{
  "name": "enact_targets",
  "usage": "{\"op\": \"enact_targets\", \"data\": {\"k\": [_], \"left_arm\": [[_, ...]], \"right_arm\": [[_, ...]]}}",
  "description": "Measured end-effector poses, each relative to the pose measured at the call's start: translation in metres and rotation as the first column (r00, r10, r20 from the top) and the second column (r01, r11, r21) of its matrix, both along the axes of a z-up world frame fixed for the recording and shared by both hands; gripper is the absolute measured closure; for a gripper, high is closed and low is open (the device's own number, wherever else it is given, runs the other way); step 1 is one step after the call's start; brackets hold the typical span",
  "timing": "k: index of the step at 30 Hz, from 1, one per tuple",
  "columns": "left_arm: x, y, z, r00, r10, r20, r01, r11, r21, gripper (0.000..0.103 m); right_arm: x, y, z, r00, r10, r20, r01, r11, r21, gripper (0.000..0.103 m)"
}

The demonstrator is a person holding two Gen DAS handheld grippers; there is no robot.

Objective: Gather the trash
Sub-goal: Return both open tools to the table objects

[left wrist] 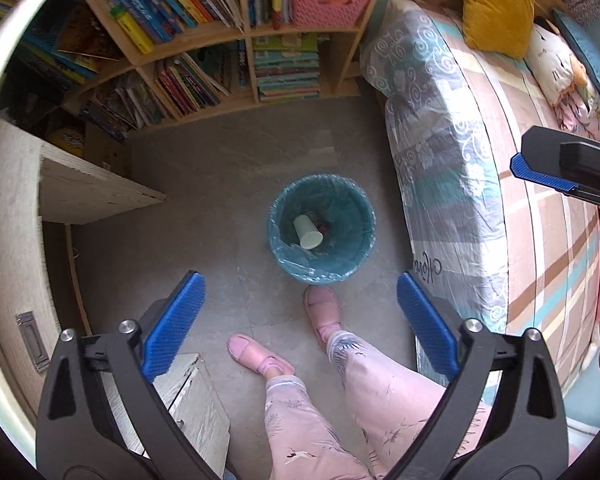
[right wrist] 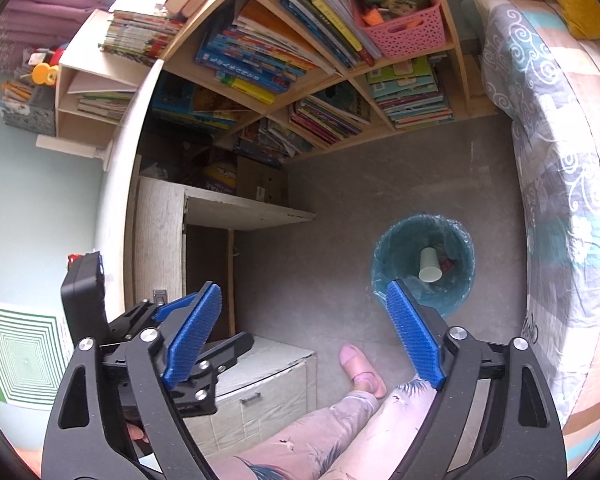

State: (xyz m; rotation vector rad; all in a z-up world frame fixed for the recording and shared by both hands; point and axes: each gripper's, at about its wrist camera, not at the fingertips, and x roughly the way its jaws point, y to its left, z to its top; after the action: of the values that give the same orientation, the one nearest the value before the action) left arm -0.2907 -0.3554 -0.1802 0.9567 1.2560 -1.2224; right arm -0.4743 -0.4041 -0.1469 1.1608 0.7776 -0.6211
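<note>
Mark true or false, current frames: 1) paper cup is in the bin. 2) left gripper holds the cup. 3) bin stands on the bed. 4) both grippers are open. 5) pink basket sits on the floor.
1) True: the white paper cup lies inside the bin.
2) False: the left gripper is open and empty.
3) False: the bin stands on the floor beside the bed.
4) True: the right gripper is open too.
5) False: the pink basket sits on a bookshelf shelf.

No legible text on anything.
</note>
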Motion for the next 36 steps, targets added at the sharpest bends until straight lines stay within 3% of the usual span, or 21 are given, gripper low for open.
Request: {"op": "enact_targets", "data": {"k": [12, 19, 25, 36], "left_arm": [[0.058, 0.051, 0.042, 0.989, 0.144, 0.022, -0.141, 0.984, -0.106, 0.007], [0.105, 0.098, 0.073, 0.958, 0.282, 0.062, -0.267, 0.947, -0.176, 0.007], [0.15, 0.156, 0.098, 0.898, 0.434, 0.076, -0.408, 0.883, -0.231, 0.007], [0.233, 0.252, 0.128, 0.76, 0.635, 0.14, -0.581, 0.759, -0.293, 0.007]], "right_arm": [[0.055, 0.018, 0.027, 0.995, 0.097, -0.007, -0.098, 0.992, -0.079, 0.017], [0.109, 0.039, 0.051, 0.981, 0.195, -0.006, -0.193, 0.966, -0.173, 0.017], [0.165, 0.059, 0.071, 0.955, 0.297, -0.003, -0.29, 0.928, -0.233, 0.017], [0.277, 0.127, 0.095, 0.829, 0.558, -0.03, -0.539, 0.784, -0.308, 0.016]]}}
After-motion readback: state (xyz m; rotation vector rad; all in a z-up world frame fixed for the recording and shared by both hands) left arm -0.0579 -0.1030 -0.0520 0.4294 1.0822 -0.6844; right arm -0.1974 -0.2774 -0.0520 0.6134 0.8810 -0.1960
